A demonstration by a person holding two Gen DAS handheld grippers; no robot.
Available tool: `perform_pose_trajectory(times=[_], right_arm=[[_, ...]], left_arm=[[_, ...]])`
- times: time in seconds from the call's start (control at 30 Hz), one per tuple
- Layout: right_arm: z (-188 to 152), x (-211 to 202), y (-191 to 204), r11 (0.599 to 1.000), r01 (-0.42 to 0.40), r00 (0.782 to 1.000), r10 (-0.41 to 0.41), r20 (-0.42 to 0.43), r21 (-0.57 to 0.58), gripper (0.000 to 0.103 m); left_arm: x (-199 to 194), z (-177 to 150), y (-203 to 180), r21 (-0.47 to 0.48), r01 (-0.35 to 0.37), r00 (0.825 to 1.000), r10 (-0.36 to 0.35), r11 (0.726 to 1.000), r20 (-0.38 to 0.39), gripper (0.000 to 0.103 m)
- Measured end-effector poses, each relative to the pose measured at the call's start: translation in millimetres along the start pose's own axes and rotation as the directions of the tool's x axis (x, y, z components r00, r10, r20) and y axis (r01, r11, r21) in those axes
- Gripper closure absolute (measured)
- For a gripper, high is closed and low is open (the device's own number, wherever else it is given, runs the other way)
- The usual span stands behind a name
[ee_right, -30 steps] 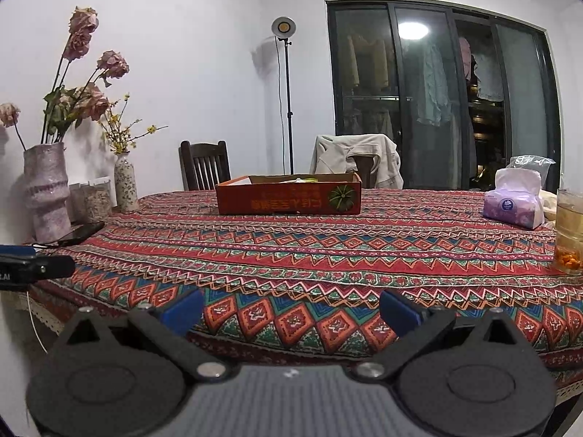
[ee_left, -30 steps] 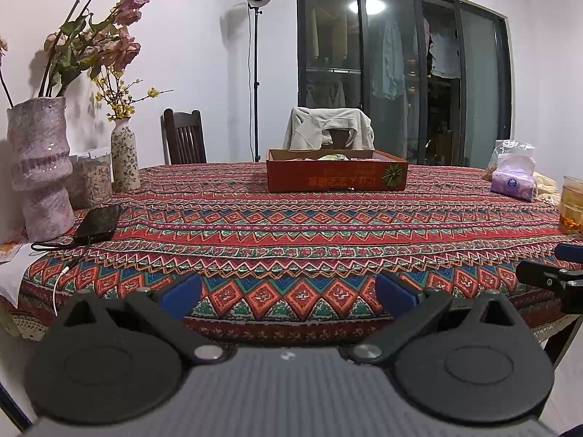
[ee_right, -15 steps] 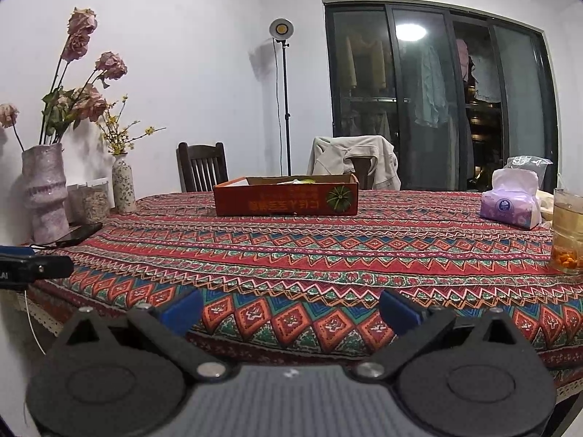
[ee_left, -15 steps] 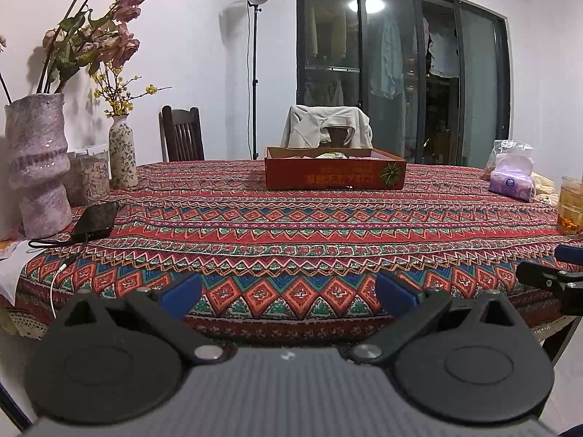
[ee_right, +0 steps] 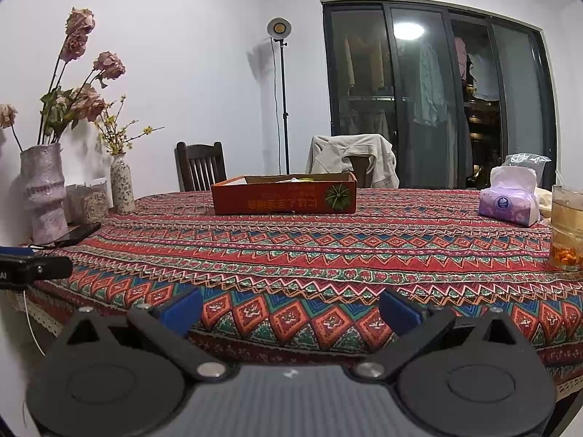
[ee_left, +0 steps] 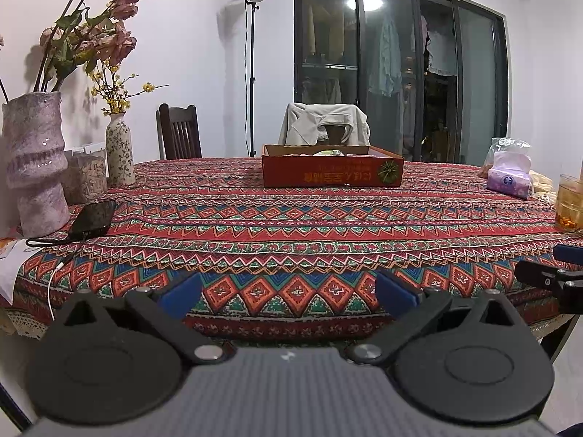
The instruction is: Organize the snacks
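The red box (ee_left: 332, 171) holding the snacks is sitting at the table's far middle, well beyond us. We are holding our left gripper (ee_left: 288, 293) and right gripper (ee_right: 289, 307) wide apart, empty. Reaching over, we are risking snagging the tablecloth (ee_left: 291, 225) or tipping the glass (ee_right: 566, 227).

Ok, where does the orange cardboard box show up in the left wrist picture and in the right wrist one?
Left wrist: the orange cardboard box sits just right of centre, far across the table.
Right wrist: the box sits about centre, far across the table.
Shared landmark: the chair draped with a beige jacket right behind the box.
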State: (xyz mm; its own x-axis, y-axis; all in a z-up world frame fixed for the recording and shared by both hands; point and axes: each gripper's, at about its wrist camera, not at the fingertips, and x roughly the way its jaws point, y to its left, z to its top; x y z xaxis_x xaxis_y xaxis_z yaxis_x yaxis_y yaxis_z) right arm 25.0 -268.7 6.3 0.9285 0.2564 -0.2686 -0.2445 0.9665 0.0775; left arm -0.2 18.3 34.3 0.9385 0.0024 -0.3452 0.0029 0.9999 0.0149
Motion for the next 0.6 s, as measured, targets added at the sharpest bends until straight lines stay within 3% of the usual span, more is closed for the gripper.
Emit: perform_pose_trajectory(times=[0.6], right_arm=[[-1.4,0.3,-1.0,1.0,0.003,1.0,-0.003,0.0,0.005,0.0]], left_arm=[[-0.3,0.7,-0.1,0.005,0.003,1.0,-0.003,1.0,-0.002,0.0]])
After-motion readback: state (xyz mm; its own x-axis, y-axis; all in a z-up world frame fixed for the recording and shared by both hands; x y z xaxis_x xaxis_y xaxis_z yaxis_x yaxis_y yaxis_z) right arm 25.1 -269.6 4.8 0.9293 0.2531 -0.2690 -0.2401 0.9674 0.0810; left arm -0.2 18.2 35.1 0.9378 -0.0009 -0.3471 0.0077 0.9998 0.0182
